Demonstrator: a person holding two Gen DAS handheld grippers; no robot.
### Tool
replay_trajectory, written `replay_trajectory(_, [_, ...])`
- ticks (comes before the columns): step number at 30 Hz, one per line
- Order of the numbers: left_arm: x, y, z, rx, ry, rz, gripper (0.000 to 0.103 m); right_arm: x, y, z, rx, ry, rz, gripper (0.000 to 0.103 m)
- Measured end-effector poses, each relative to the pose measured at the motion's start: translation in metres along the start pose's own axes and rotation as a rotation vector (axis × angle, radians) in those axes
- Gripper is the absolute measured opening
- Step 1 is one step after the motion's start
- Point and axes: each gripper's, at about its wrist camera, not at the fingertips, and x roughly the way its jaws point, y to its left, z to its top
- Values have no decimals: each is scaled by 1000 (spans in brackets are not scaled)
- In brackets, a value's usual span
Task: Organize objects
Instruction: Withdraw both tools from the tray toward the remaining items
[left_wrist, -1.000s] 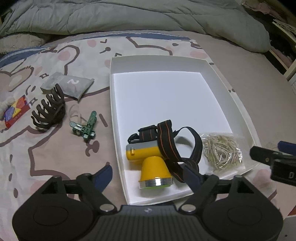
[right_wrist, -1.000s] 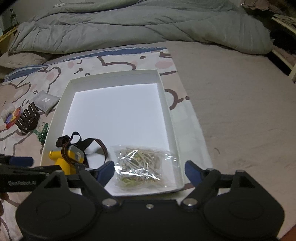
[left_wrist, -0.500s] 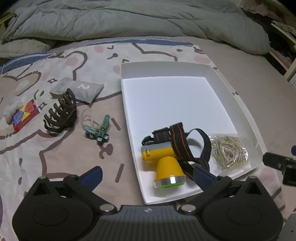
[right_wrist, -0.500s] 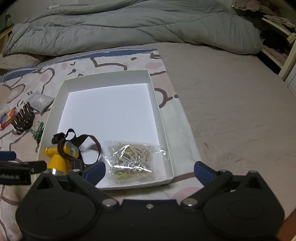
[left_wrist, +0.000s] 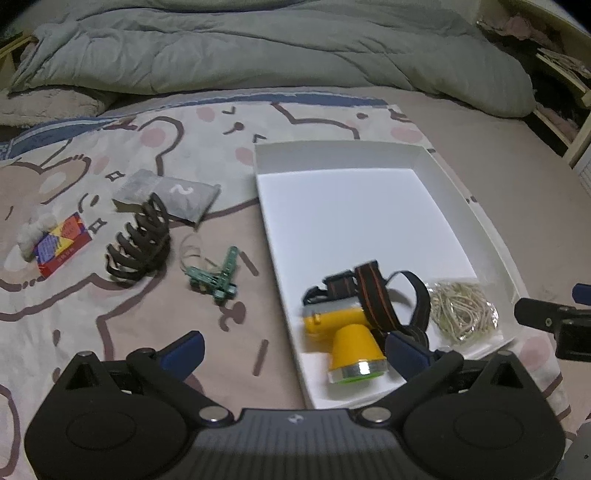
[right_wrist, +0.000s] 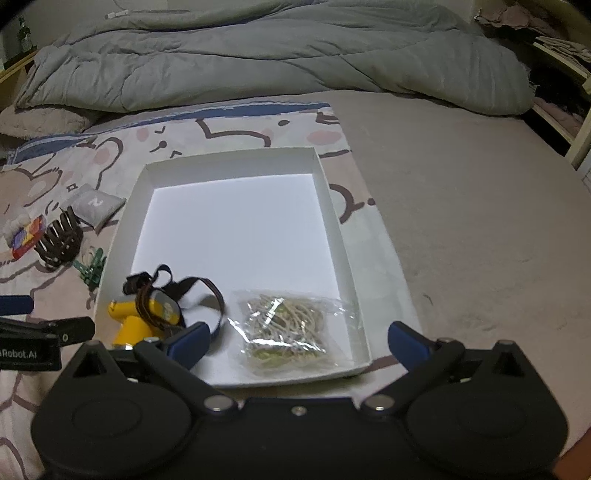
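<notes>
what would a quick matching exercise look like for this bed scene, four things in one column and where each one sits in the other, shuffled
Things:
1. yellow headlamp
2. bag of rubber bands
3. brown hair claw
4. grey pouch

Places:
A. on the blanket, next to the green clips
B. in the white box, near left corner
C. on the blanket, just beyond the claw
D. in the box, near right corner

Pairs: 1-B, 2-D, 3-A, 4-C

Black tool (left_wrist: 293, 349), blue fingertips (left_wrist: 184, 349)
</notes>
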Motion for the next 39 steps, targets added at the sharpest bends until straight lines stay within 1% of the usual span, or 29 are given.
replay_trajectory(10, [-21, 56, 13, -37, -39, 39, 103, 2, 36, 20, -18, -21, 40, 103])
replay_trajectory(16, [-34, 96, 17, -76, -53, 67, 103, 3, 69, 31, -47, -37, 78, 103])
replay_trajectory(20, [-43, 119, 19, -79, -70, 93, 103, 5, 92, 39, -61, -46, 104, 103])
replay_trajectory(25, [-50, 149, 22, -104, -80, 110, 103, 8, 123, 48, -77, -40, 136, 103])
replay_trajectory(32, [-55, 195, 25, -139, -95, 153, 103, 14, 160, 58, -106, -44, 164, 103])
replay_trajectory(35, [-59, 209, 28, -141, -114, 173, 103, 17, 173, 62, -117, -49, 166, 103])
replay_trajectory(39, [-66, 224, 30, -156, -130, 163, 103, 19, 184, 66, -113, -54, 171, 103])
